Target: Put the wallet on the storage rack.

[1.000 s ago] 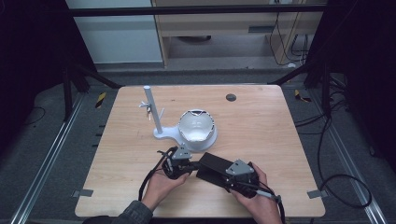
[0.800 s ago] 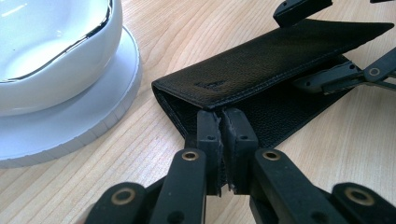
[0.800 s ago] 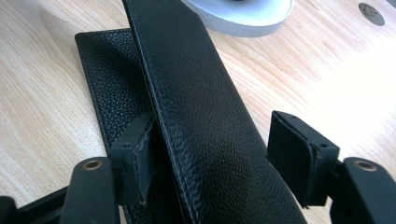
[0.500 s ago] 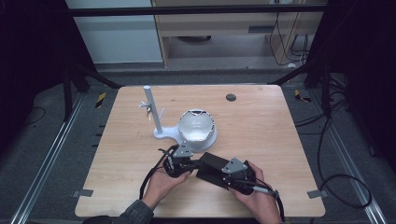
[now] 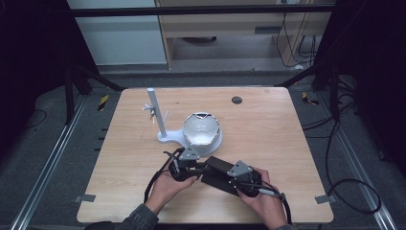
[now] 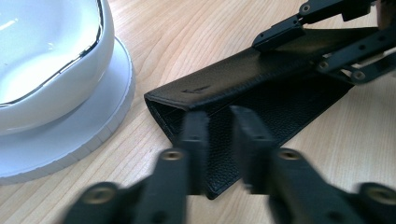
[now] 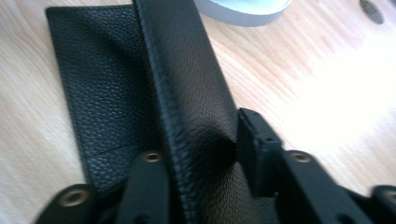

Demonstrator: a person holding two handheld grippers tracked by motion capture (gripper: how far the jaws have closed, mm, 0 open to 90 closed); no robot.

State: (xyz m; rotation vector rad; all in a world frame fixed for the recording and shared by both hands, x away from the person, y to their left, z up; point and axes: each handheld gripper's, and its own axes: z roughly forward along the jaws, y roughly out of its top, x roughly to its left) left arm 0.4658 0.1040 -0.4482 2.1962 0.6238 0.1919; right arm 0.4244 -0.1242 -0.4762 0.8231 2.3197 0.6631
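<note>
The right gripper's fingers [image 7: 254,149] have just been closing and now pinch the raised upper flap of the black pebbled-leather wallet [image 5: 218,173], one finger on each face of that flap, while the left gripper's fingers [image 6: 194,140] have just been easing apart and stand slightly open over the wallet's near corner, with no firm clamp that I can make out. The wallet lies on the pale wooden table [image 5: 287,143] near the person's edge, between the left gripper [image 5: 184,162] and the right gripper [image 5: 229,173], half unfolded. The main risk, as I judge it, is that a pull on the flap with the lower half unpinned would drag the whole wallet instead of opening it. Just beyond sits the white ceramic bowl [image 5: 201,130] on its round white base [image 6: 93,126]; a sliding wallet or a swinging left gripper could knock it.
</note>
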